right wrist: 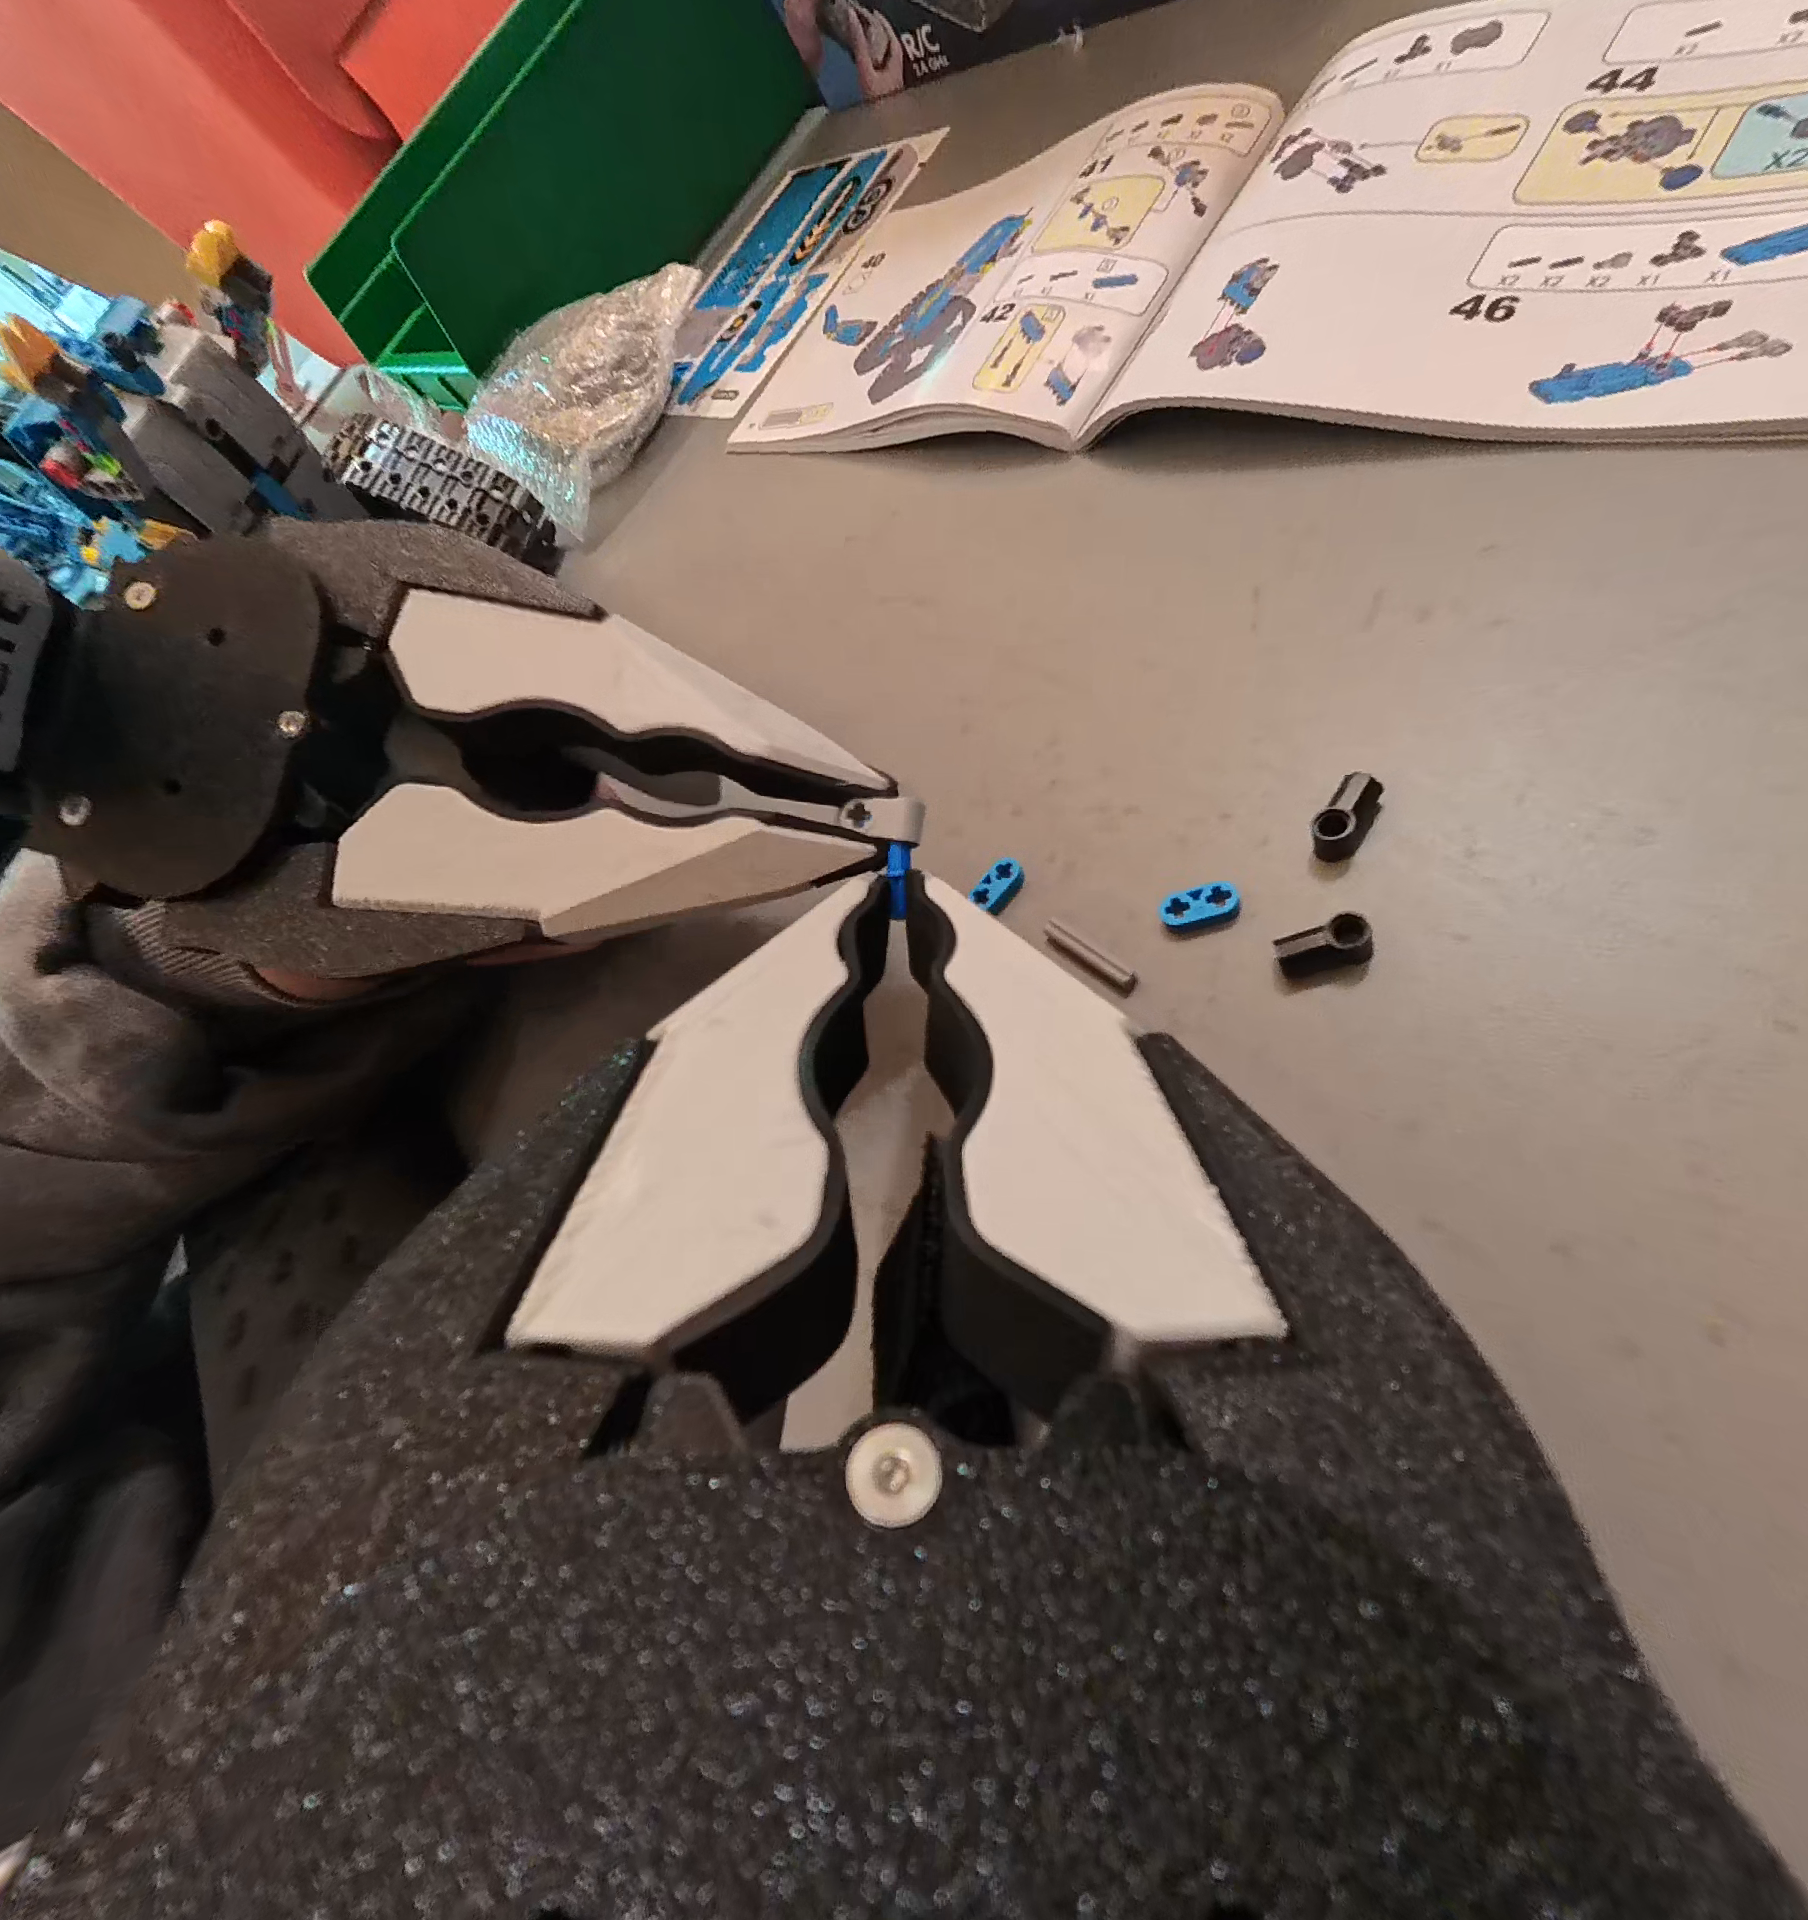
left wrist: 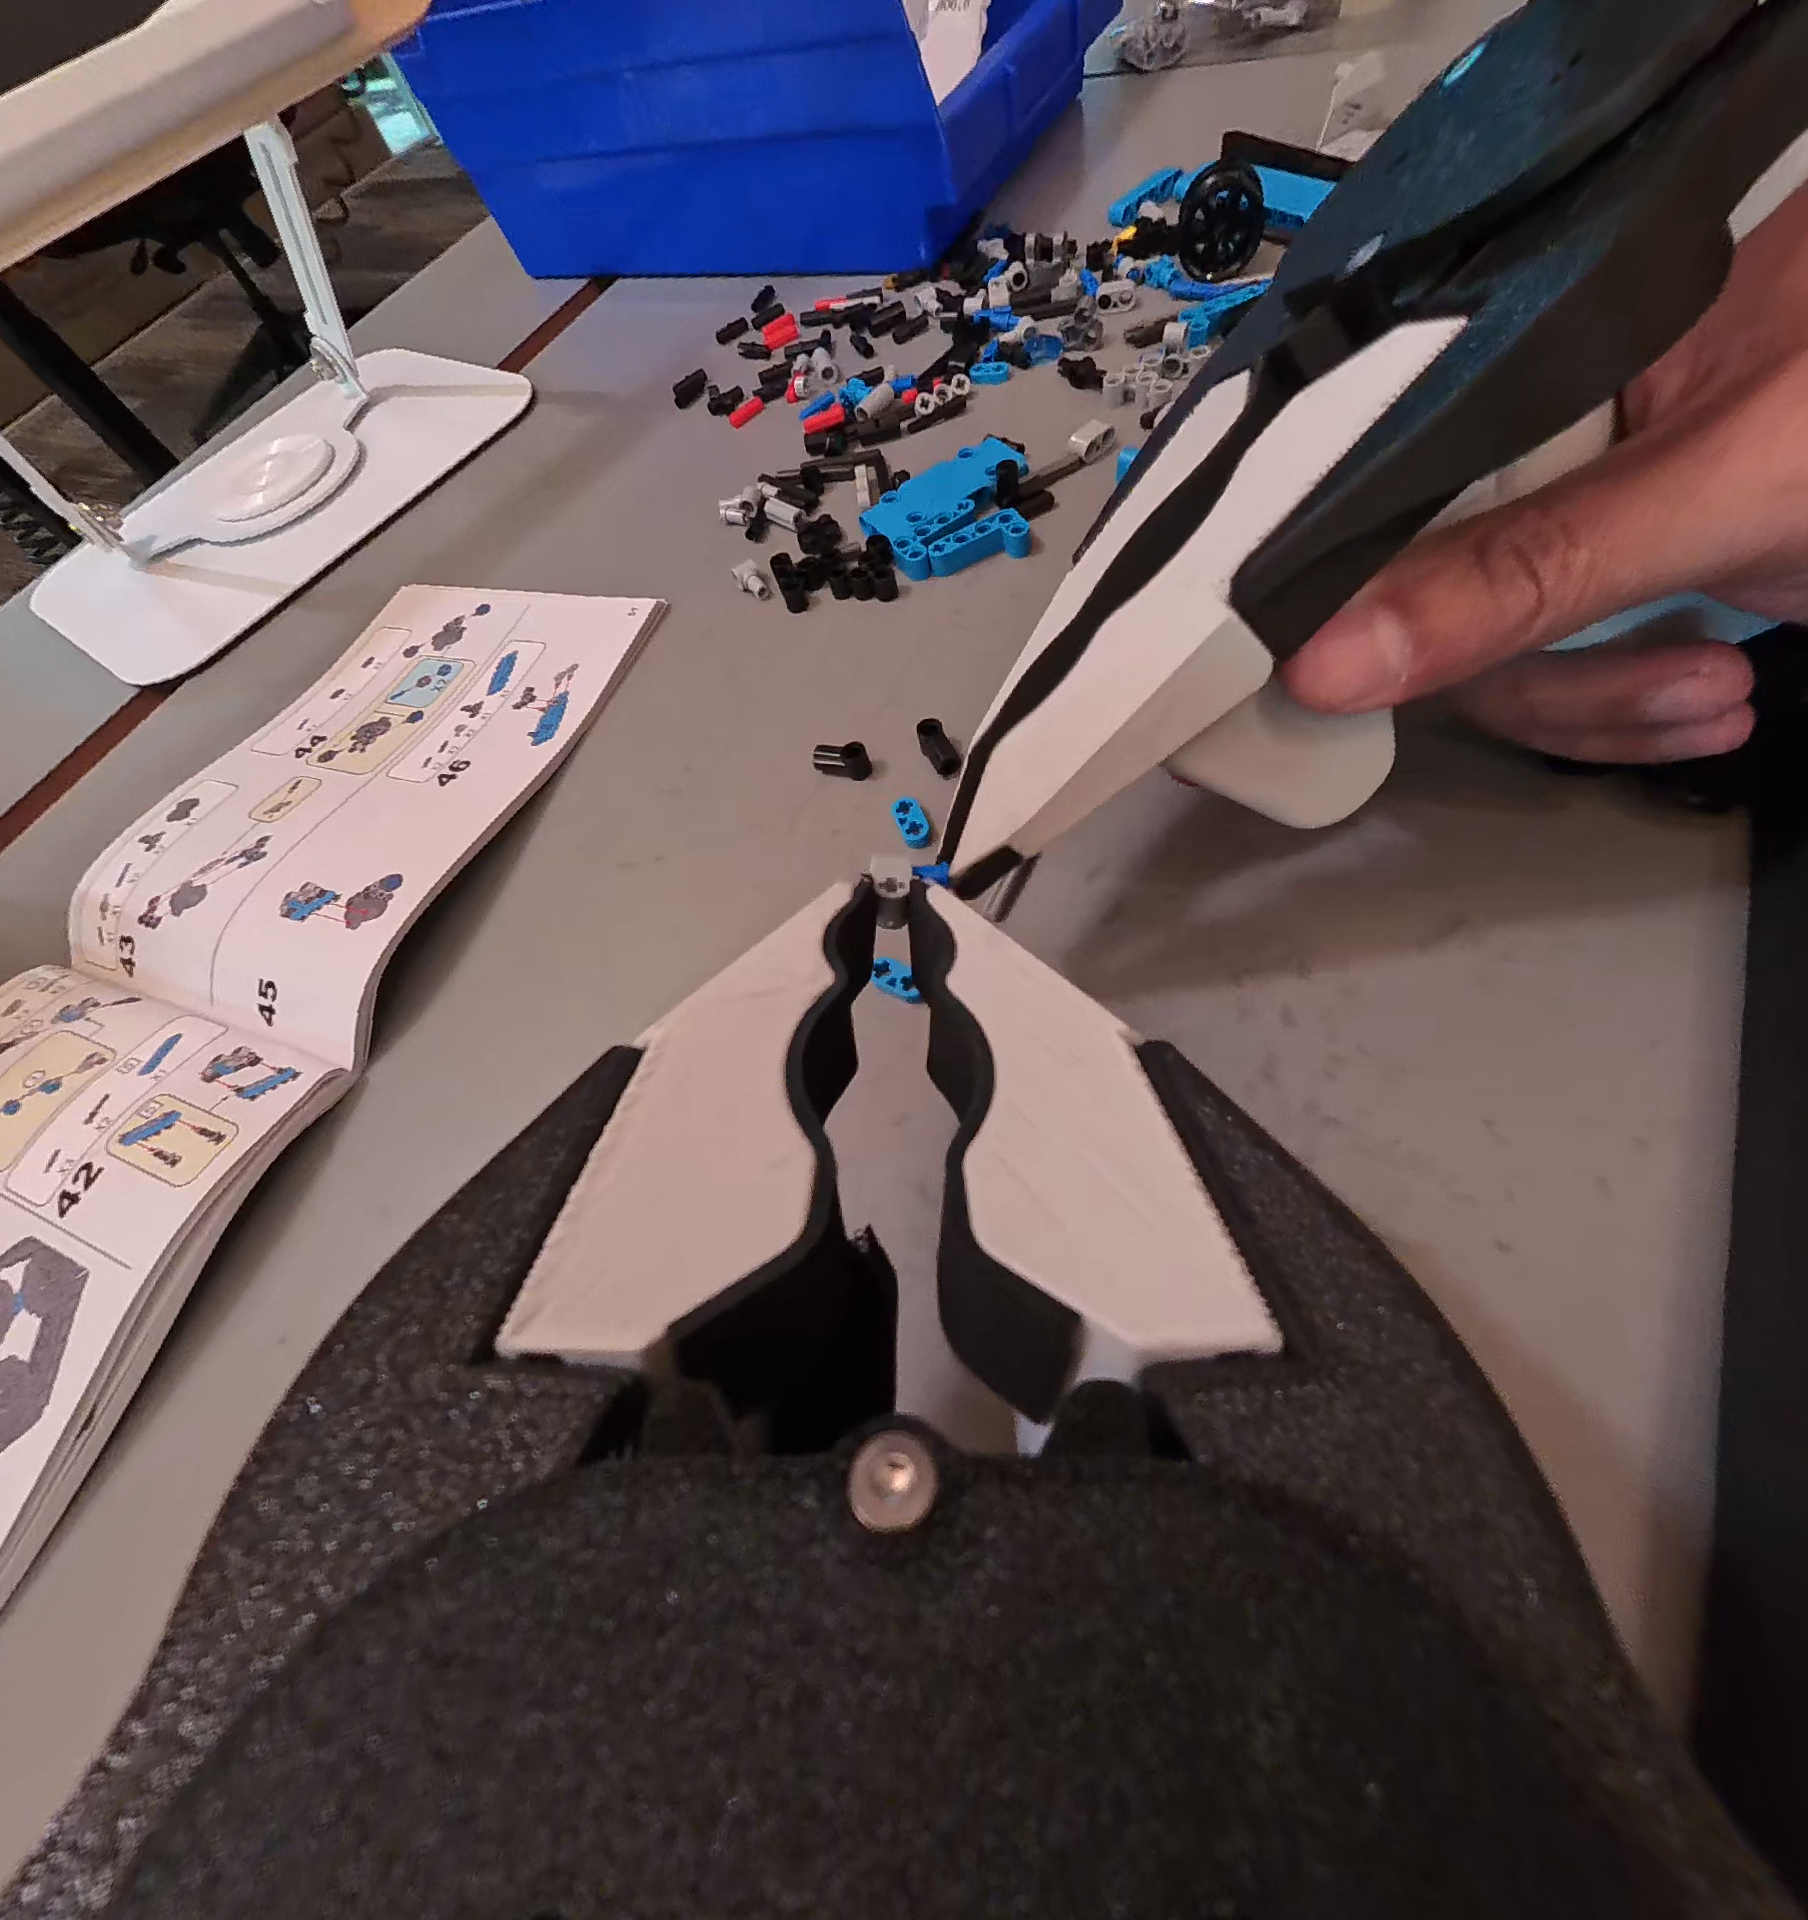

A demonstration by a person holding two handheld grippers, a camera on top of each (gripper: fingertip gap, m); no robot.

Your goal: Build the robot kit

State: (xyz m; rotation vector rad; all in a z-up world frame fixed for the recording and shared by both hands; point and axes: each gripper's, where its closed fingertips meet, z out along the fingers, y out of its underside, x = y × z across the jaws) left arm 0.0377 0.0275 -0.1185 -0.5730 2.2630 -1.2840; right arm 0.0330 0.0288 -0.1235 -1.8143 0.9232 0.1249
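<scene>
My left gripper (left wrist: 887,896) is shut on a small grey connector piece (left wrist: 889,881), held just above the grey table (left wrist: 671,790). My right gripper (right wrist: 898,891) is shut on a small blue pin (right wrist: 898,868), whose tip meets the grey connector (right wrist: 905,819). The right gripper also shows in the left wrist view (left wrist: 967,878), coming in from the upper right with a hand (left wrist: 1606,582) on it. The left gripper shows in the right wrist view (right wrist: 874,816), coming from the left. Two blue two-hole links (right wrist: 1199,902) (right wrist: 996,883) and two black connectors (right wrist: 1347,802) (right wrist: 1324,945) lie nearby.
An open instruction booklet (left wrist: 287,883) lies at the left. A pile of small black, blue, grey and red parts (left wrist: 941,395) lies farther back, with a blue bin (left wrist: 734,135) behind it and a white stand (left wrist: 287,499) at the far left. A grey axle (right wrist: 1089,956) lies beside the right gripper. Left and right tips are no more than a few centimetres apart. The grey axle (right wrist: 1089,956) sits 4 centimetres or so from the ends of my right fingers.
</scene>
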